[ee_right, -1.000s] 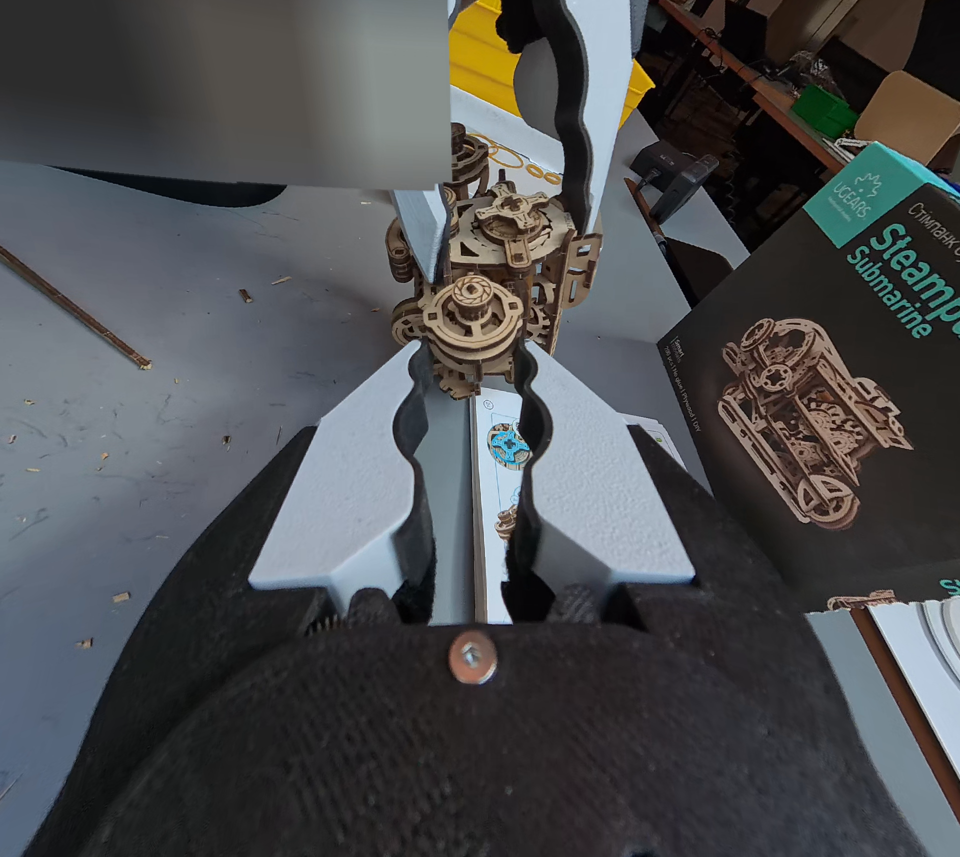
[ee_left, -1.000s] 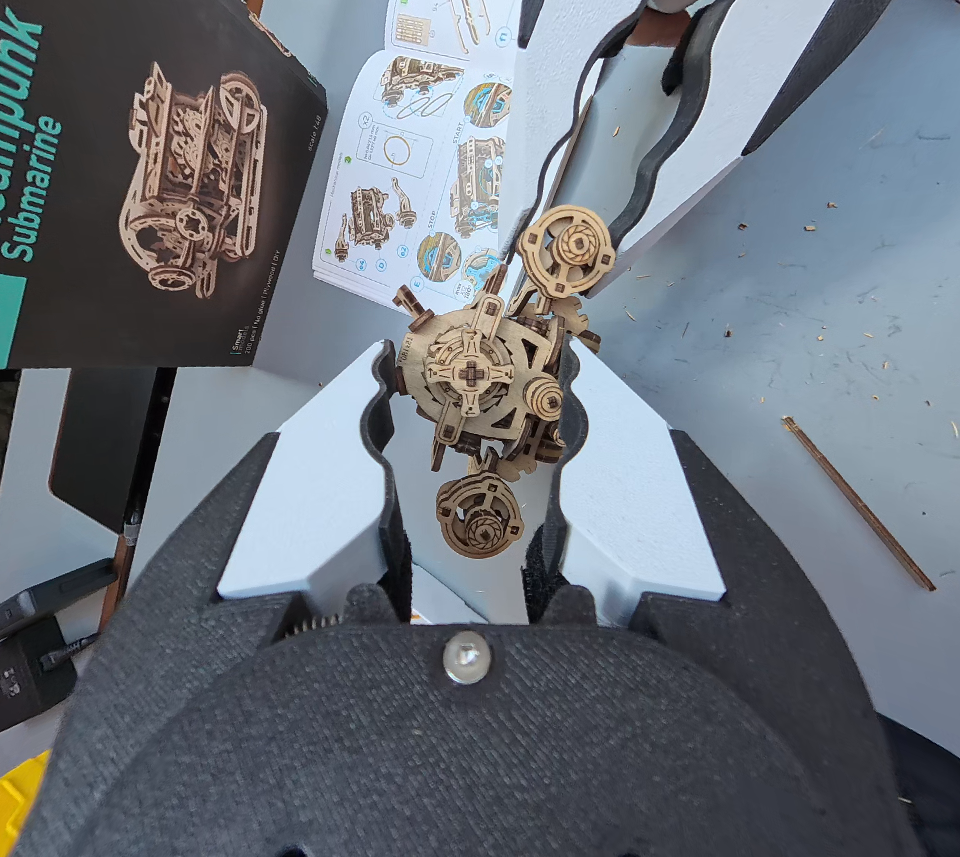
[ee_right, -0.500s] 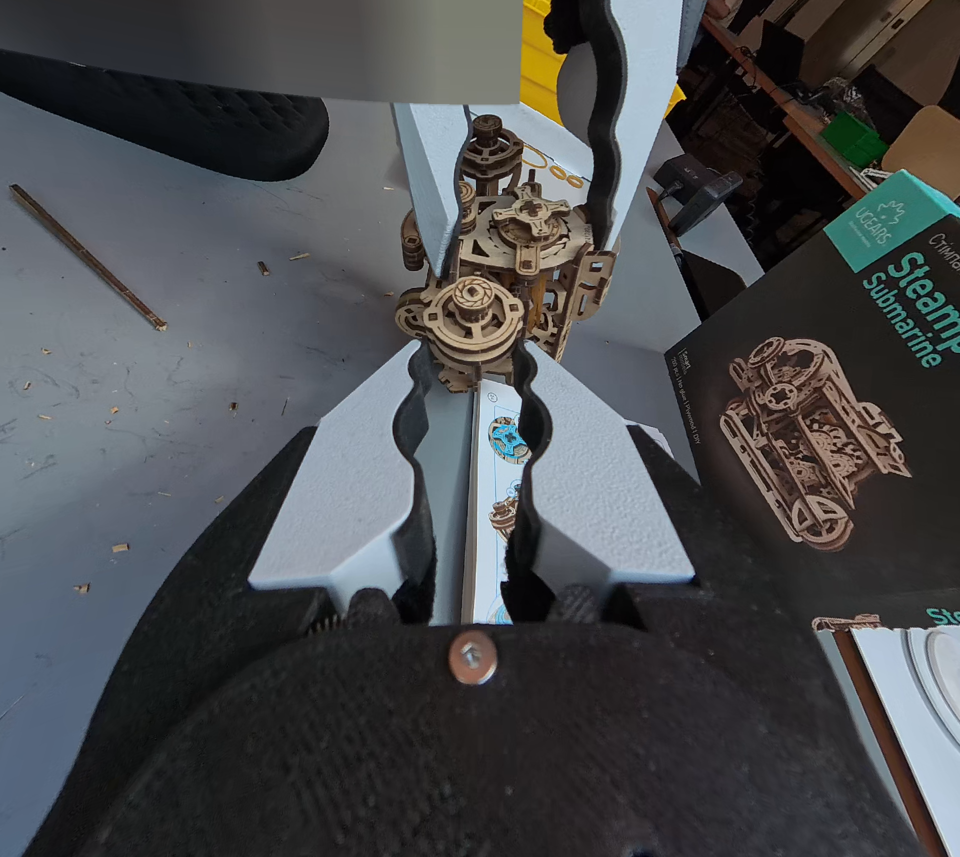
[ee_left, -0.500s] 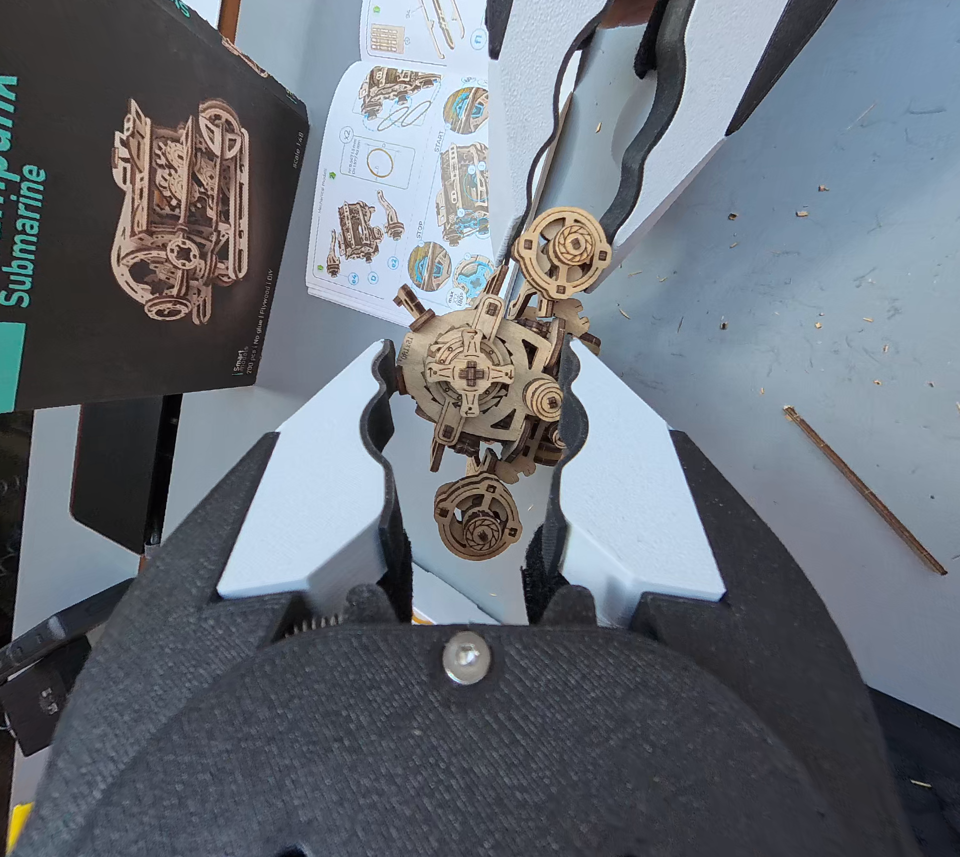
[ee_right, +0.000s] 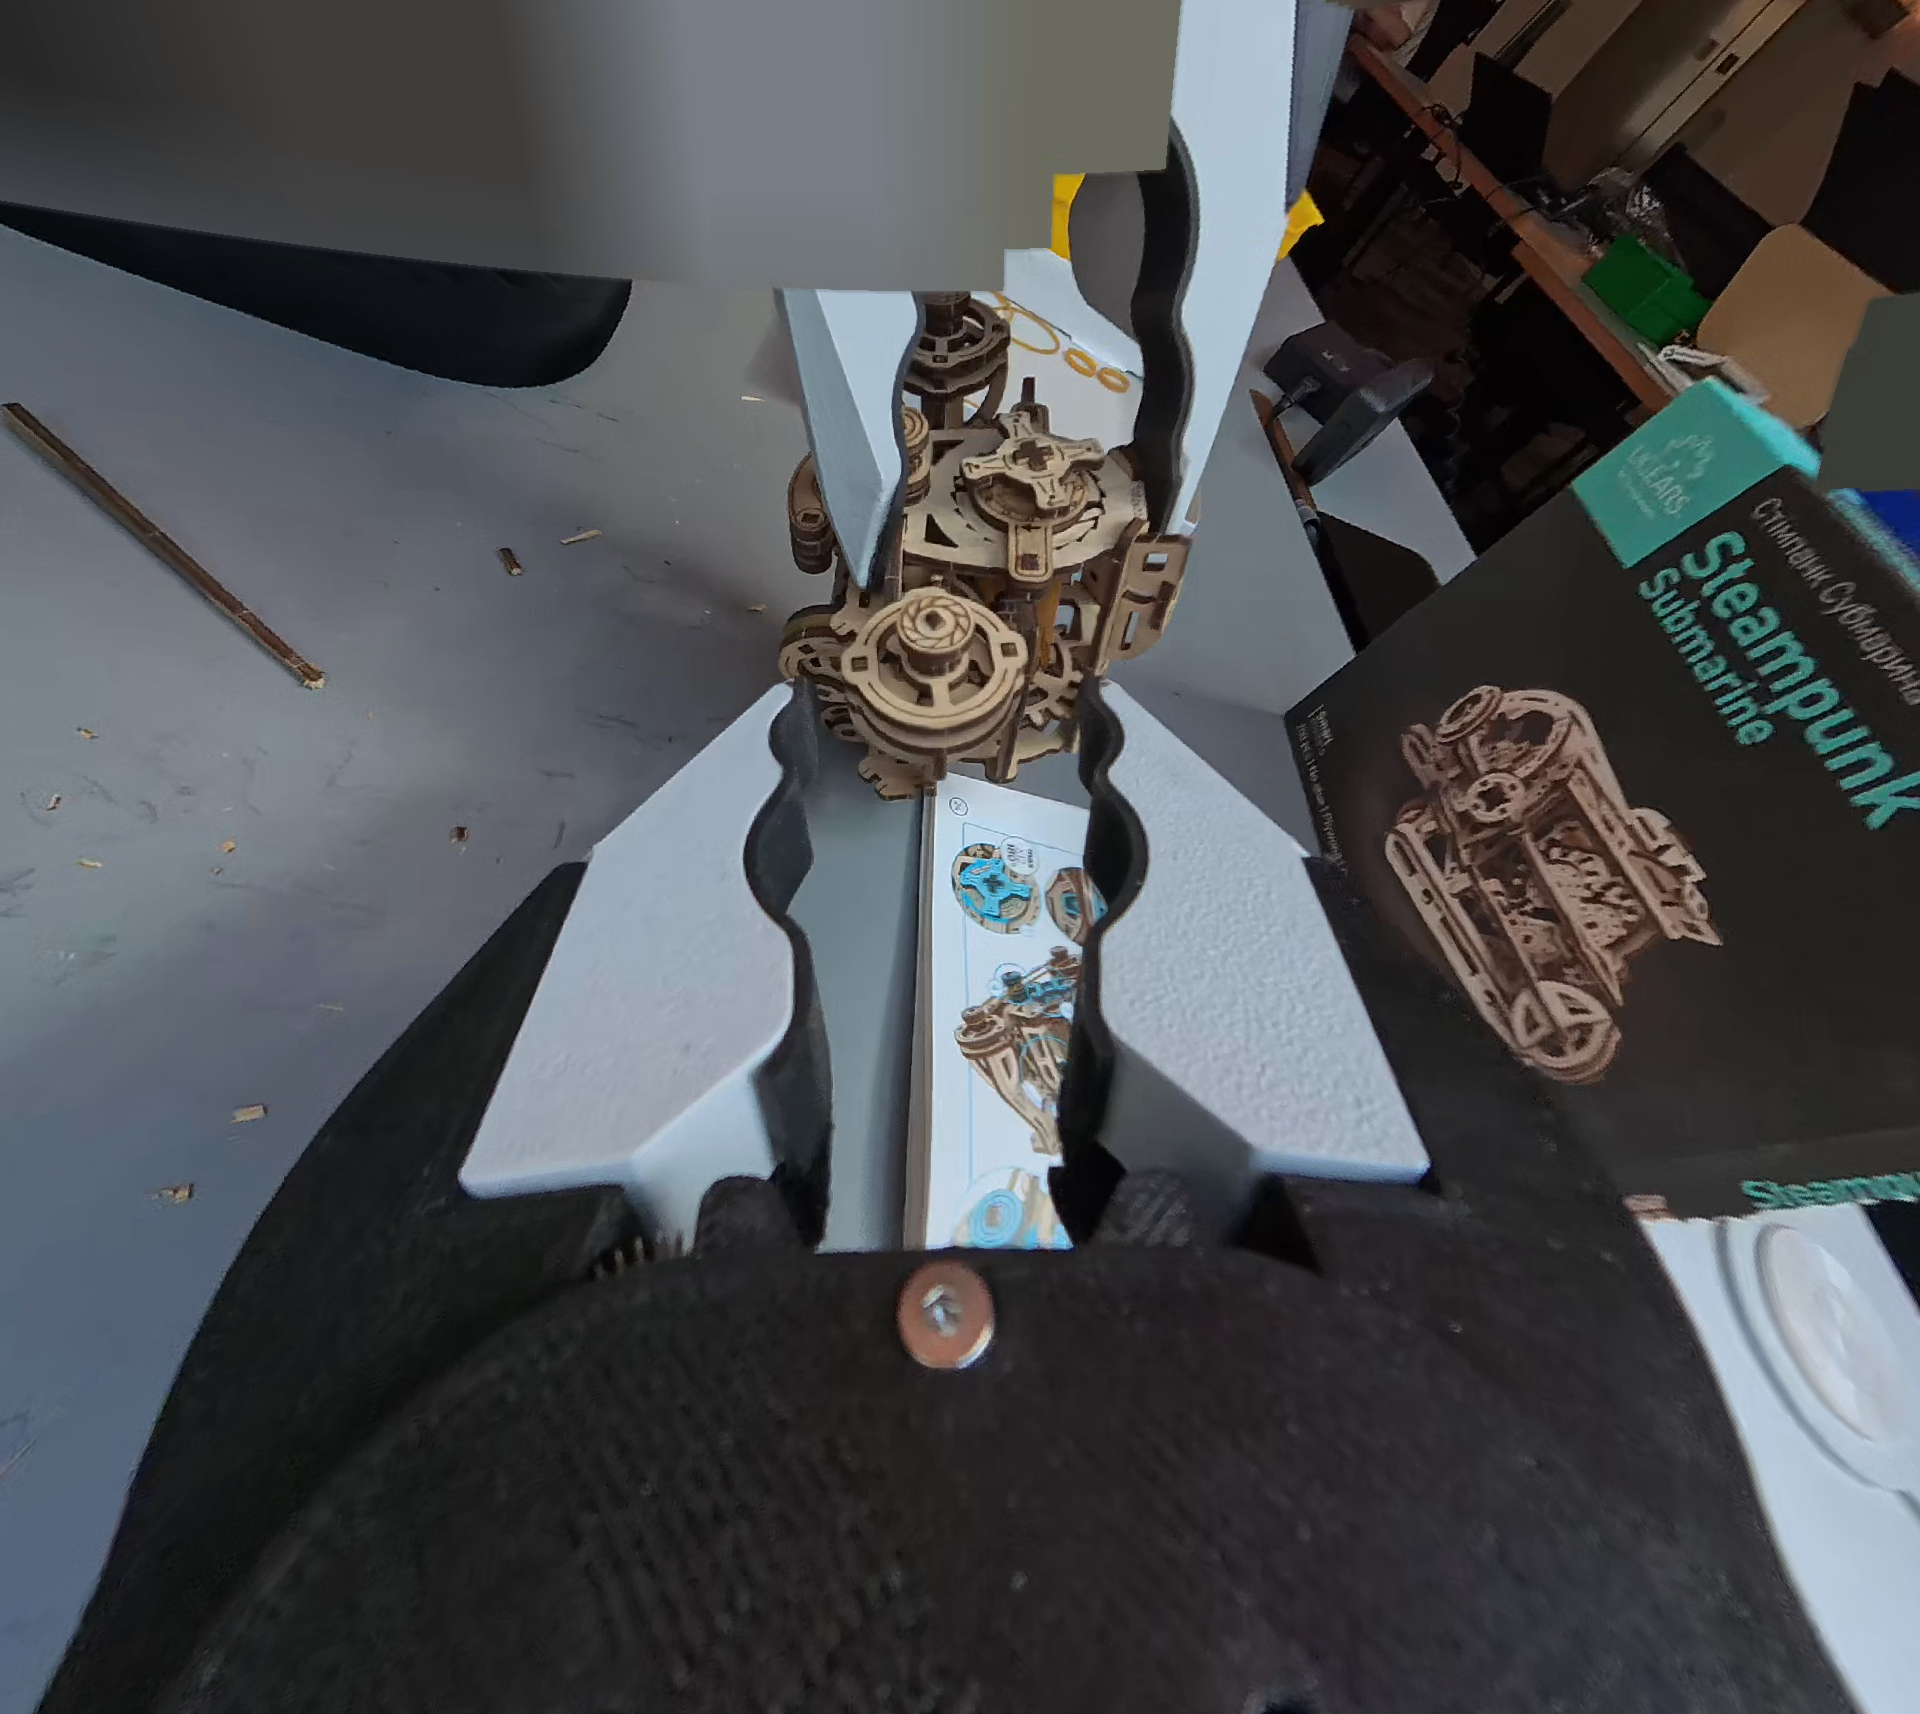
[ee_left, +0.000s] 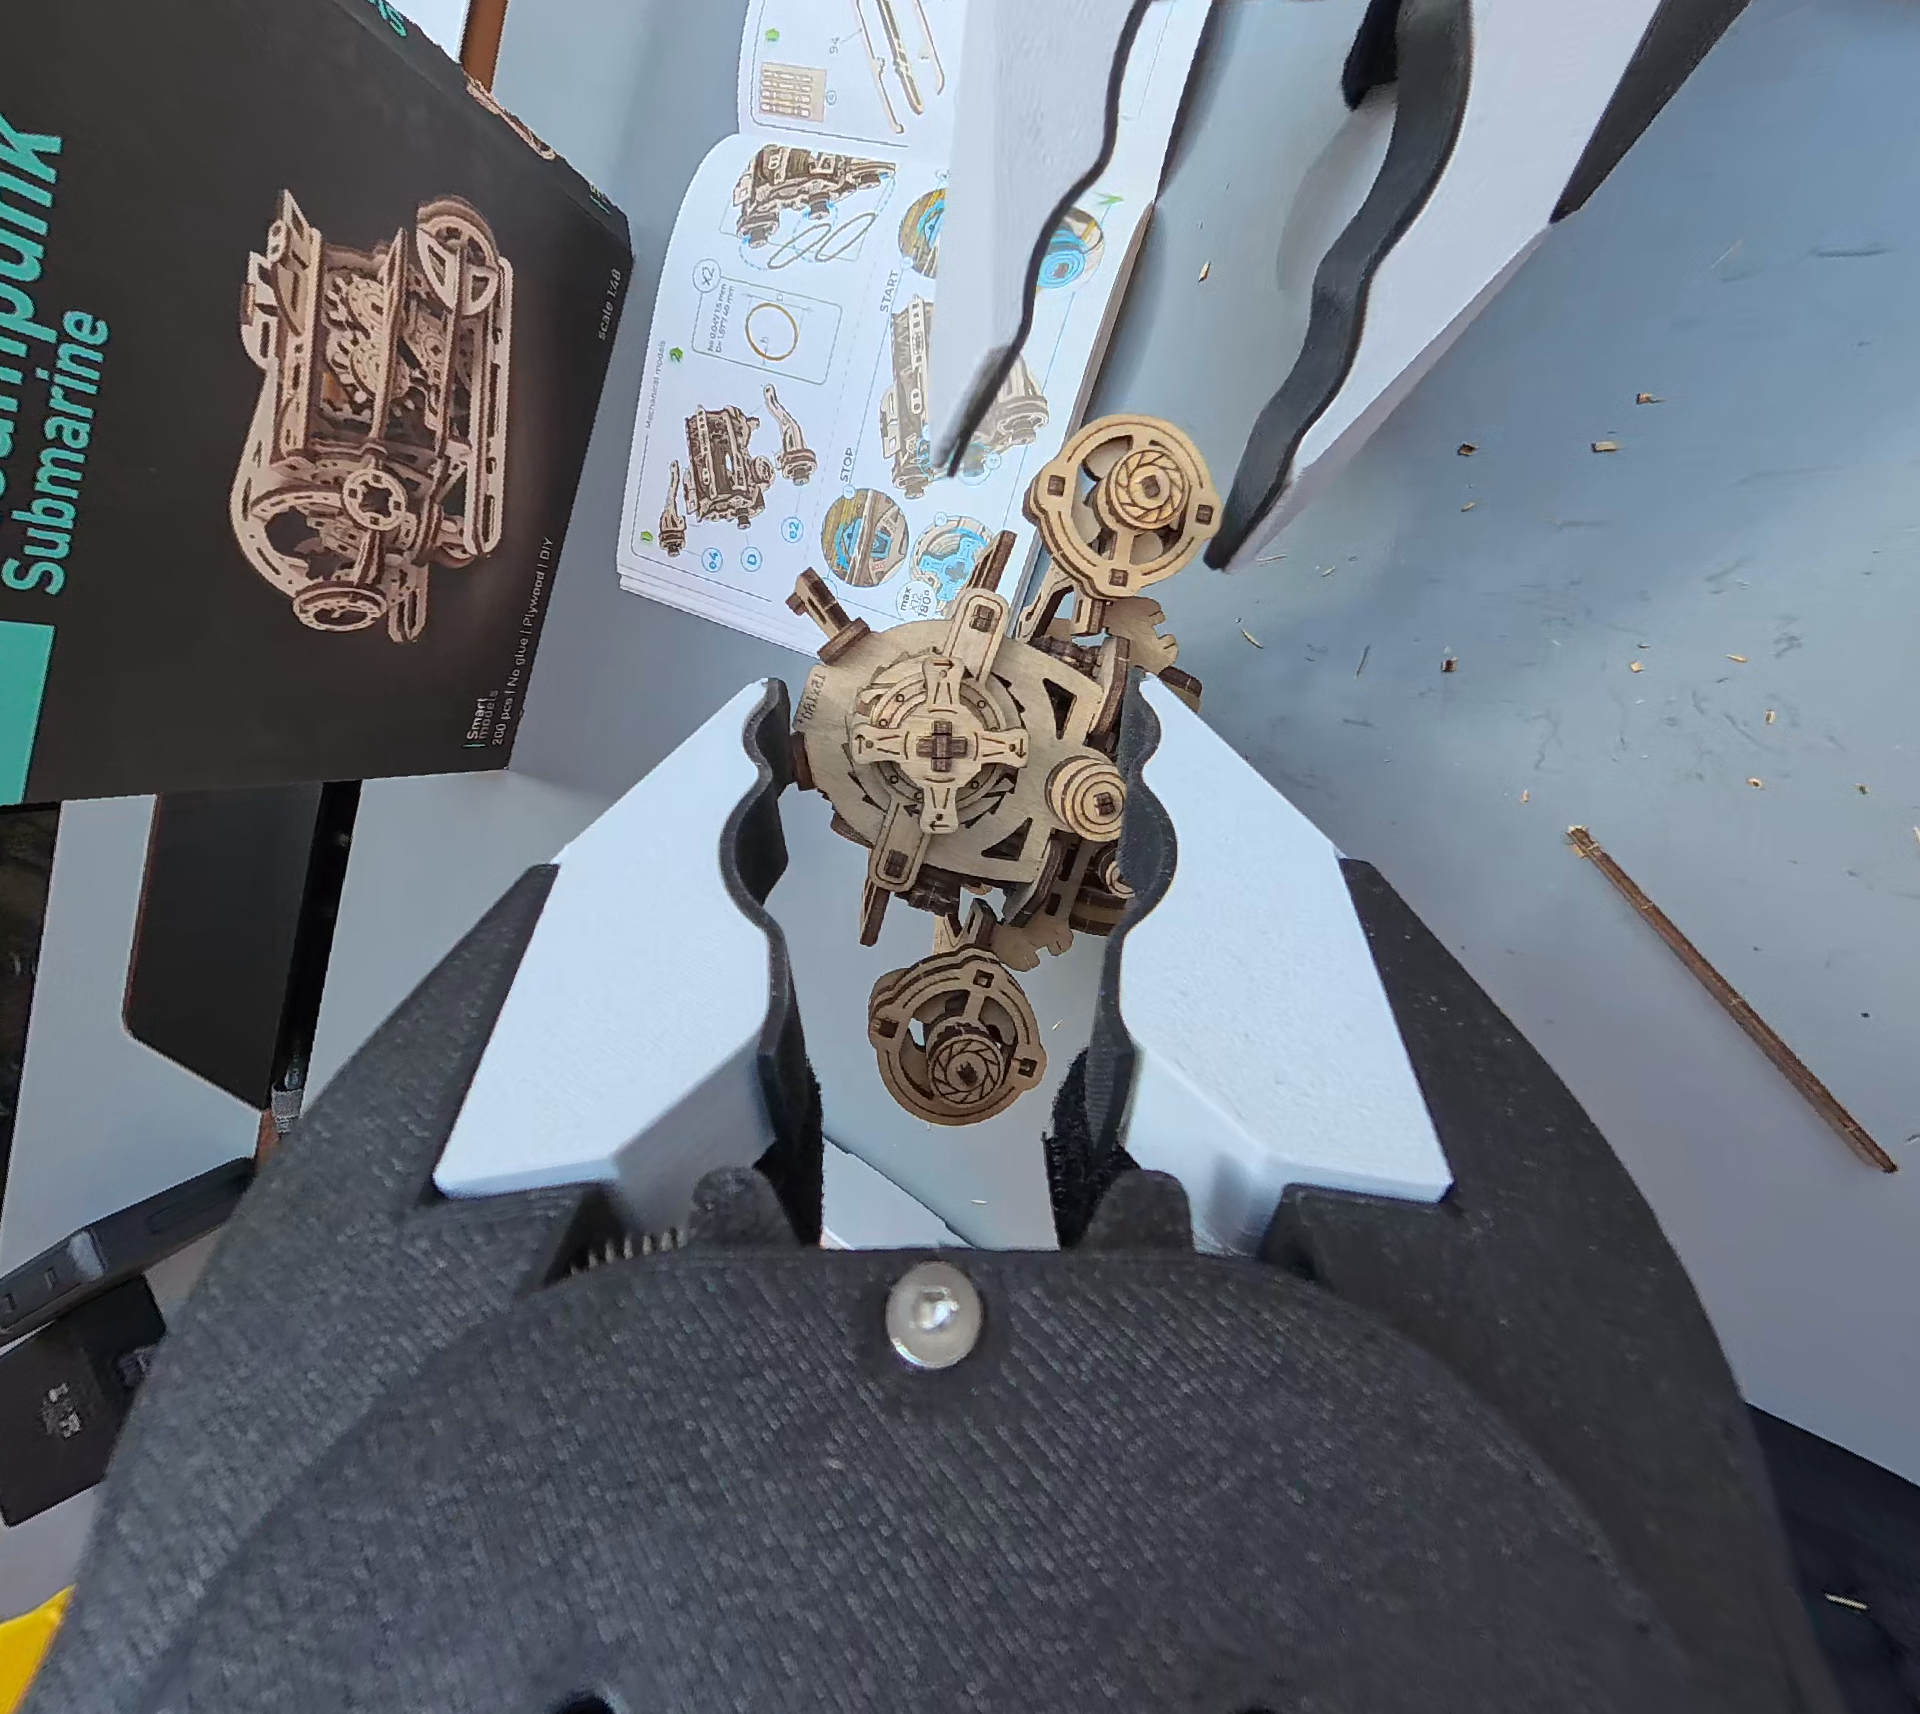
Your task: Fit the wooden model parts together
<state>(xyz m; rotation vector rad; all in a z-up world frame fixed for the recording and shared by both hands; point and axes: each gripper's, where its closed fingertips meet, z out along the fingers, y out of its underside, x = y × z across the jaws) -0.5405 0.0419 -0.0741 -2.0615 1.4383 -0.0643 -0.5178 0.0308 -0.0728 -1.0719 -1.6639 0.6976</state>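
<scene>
I hold the wooden model [ee_left: 977, 791] off the table [ee_left: 1558, 729] in my left gripper [ee_left: 951, 734], its two pads closed on the round body from either side, the cross-shaped knob facing my camera and one small wheel hanging toward me. My right gripper [ee_left: 1081, 501] stands with its jaws apart around the far wheel [ee_left: 1127, 501] and presses nothing; in its own view that wheel sits between the tips with daylight on both sides. So the whole weight rests on one pinch across a thin, openwork shell. If I squeeze harder, I could crack a rib or pop a pressed joint; if I ease off, the rounded sides could roll between my left pads [ee_left: 1143, 791] and the model could drop to the table. The far wheel sits on a slim stalk, and I judge that a sideways knock from a right fingertip [ee_left: 1278, 480] would bend or snap it, or twist the body in my left grasp. Closing the right jaws off centre would do the same. The open booklet [ee_left: 727, 438] and the dark box [ee_left: 312, 314] lie just left and far of the model, and a thin wooden strip [ee_left: 1725, 999] lies to the right; a falling model could land on an edge there and shed parts. Loose chips on the table could also hide any small piece that comes away.
</scene>
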